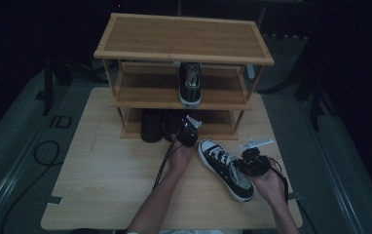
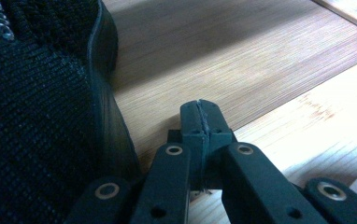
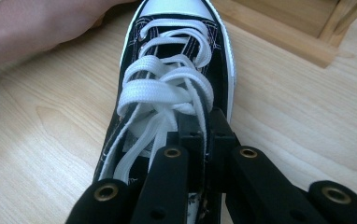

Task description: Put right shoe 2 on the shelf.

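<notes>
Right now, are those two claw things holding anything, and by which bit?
The right gripper pinches the black sneaker by its side wall at the opening. The left gripper is shut on nothing, beside a dark shoe.

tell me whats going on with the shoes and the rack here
A person is putting shoes onto a wooden shoe rack on the table. The right claw is shut on the side of a black and white sneaker lying on the table in front of the rack. The left claw is shut with nothing in it, beside a black shoe on the bottom shelf. A matching sneaker already sits on the middle shelf.
</notes>
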